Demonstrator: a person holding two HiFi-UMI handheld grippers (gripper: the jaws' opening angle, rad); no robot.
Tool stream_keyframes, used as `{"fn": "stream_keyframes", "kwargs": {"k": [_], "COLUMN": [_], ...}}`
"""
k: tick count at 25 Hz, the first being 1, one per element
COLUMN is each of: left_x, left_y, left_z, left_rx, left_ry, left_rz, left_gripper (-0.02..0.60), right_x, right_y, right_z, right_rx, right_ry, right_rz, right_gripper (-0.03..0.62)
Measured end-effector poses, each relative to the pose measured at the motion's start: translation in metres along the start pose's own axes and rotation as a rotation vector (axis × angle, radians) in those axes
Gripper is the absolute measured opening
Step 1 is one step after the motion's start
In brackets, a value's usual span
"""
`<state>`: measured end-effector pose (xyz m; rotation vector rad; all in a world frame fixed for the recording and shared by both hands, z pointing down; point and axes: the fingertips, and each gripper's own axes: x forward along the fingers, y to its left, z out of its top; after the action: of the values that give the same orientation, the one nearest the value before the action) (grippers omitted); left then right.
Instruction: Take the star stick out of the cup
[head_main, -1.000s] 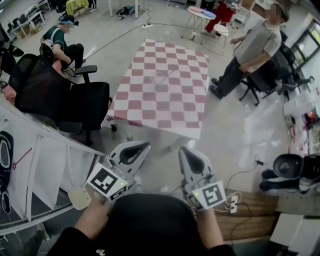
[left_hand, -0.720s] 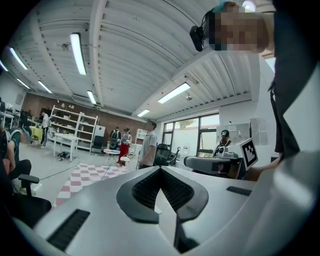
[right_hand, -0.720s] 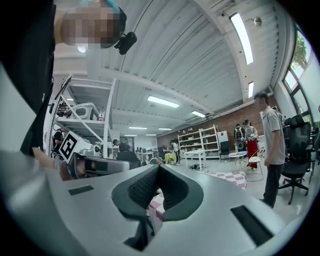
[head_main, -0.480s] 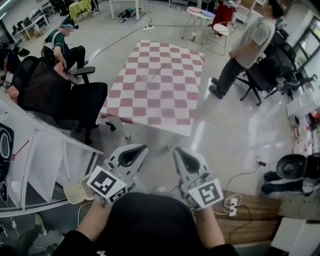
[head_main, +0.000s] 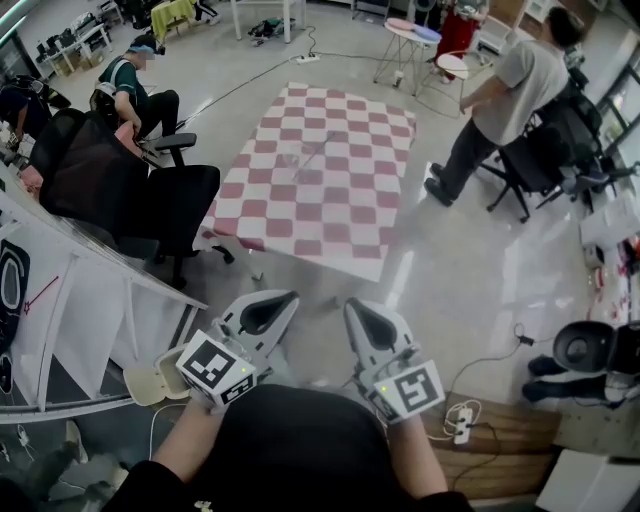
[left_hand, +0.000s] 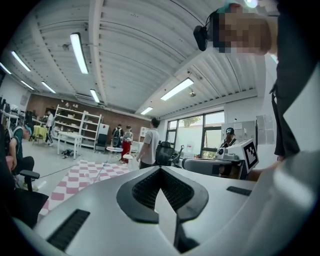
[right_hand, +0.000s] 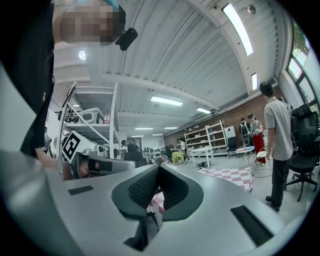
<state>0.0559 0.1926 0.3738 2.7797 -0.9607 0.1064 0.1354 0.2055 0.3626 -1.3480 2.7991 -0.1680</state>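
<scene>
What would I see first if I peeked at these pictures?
The big pink-and-white checkered table in the middle of the room jumps out first. Next come the two grey grippers low in the head view, the left gripper and the right gripper, both shut, empty and held close to the person's body. A standing person in a grey shirt waits to the table's right.

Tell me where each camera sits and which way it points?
Head view: on the person's head, looking steeply down at the checkered table; forearms, left claw and right claw show.
Left gripper view: on the left claw, looking along its shut jaws across the room; torso at right.
Right gripper view: on the right claw, likewise; torso at left.
All share the table and standing person.
</scene>
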Motion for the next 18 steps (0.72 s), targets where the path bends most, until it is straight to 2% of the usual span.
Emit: {"fn": "stream_keyframes", "kwargs": {"k": [8, 18], "left_x": [0.030, 0.076], "left_y": [0.055, 0.159], "left_z": [0.005, 0.016], "left_rx": [-0.004, -0.037], "left_ry": [0.004, 0.019], "left_rz": [-0.010, -0.058], "left_gripper": [0.040, 0.040], "right_x": [0.053, 0.151], "right_y": [-0.026, -0.071], "right_z": [-0.005, -0.019], "right_rx": [-0.044, -0.002], "right_ry": [0.054, 0.107], "right_rz": [-0.005, -0.039], "right_gripper": [0.015, 0.015]}}
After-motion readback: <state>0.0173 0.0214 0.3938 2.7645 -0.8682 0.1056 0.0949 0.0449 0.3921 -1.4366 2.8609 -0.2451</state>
